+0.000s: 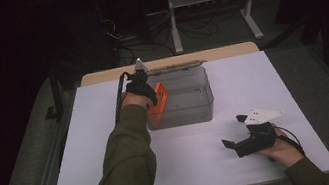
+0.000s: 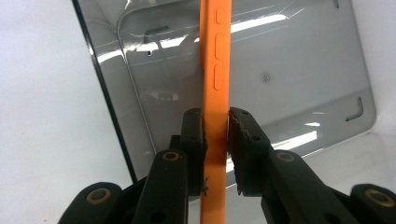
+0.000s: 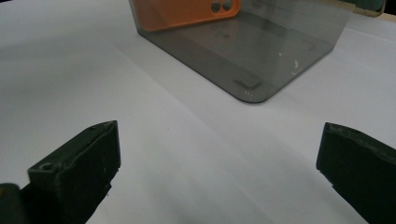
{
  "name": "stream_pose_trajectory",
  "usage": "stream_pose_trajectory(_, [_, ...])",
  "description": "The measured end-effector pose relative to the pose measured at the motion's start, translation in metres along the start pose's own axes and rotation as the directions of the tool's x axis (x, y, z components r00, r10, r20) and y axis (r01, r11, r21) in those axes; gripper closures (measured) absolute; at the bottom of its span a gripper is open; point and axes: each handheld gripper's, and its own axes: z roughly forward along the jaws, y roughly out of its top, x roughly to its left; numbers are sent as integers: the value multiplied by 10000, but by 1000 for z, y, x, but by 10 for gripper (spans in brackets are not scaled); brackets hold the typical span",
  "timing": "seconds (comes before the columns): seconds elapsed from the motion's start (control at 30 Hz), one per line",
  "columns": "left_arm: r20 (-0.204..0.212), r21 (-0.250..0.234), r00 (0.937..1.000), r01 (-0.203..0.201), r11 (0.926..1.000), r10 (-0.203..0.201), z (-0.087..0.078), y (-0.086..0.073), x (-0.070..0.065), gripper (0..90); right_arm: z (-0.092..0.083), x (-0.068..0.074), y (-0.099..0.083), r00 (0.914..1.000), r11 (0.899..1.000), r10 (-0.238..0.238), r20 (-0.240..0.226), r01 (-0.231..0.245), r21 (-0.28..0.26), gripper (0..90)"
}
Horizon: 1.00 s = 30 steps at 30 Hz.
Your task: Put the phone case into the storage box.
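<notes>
— What's your left gripper [image 1: 143, 83] doing?

— Mine is clamped on the thin edge of the orange phone case [image 2: 214, 93], held over the near left corner of the smoky plastic box [image 1: 183, 97], toward the table's [image 1: 116, 181] far edge. My own hand hides most of the case from above.

— And the right gripper [image 1: 233, 134]?

— Jaws spread wide, holding nothing, near the table's front right corner. From there the case is cut off at the top, seen dimly through the box wall.

Box interior: the clear box [image 1: 189, 99] stands open-topped; the orange phone case [image 1: 158, 104] stands on edge at its left end, the rest free.
Near table: the white table [image 1: 199, 162] lies bare between box and right gripper [image 1: 234, 132].
</notes>
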Motion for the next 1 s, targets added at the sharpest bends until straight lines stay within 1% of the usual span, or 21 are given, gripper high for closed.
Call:
stream_pose_trajectory(0.23, [-18,-109,10000,-91,9999,91,-5,1,1,734,0,0,0,10000,10000,-3,-1,3,-4,0])
stream_pose_trajectory(0.43, [-192,-353,9991,-382,9986,376,-16,6,-3,695,0,0,0,10000,10000,8,-1,-8,-11,0])
stream_pose_trajectory(0.57, [-291,-499,9986,-447,9978,433,-22,8,-3,672,0,-1,0,10000,10000,19,-6,-19,-23,0])
stream_pose_trajectory(0.77, [-127,-734,9987,-511,9960,503,-29,9,-2,611,0,-1,0,10000,10000,14,7,-14,-18,0])
stream_pose_trajectory(0.8, [-47,-761,9986,-535,9957,533,-30,9,-2,599,0,-1,0,10000,10000,9,9,-9,-11,0])
stream_pose_trajectory(0.9, [146,-859,9977,-640,9942,655,-33,9,0,548,0,-1,-1,10000,10000,19,6,-19,-5,0])
stream_pose_trajectory(1.0, [307,-992,9956,-852,9914,887,-37,8,0,500,0,-2,-1,10000,10000,-6,8,6,10,0])
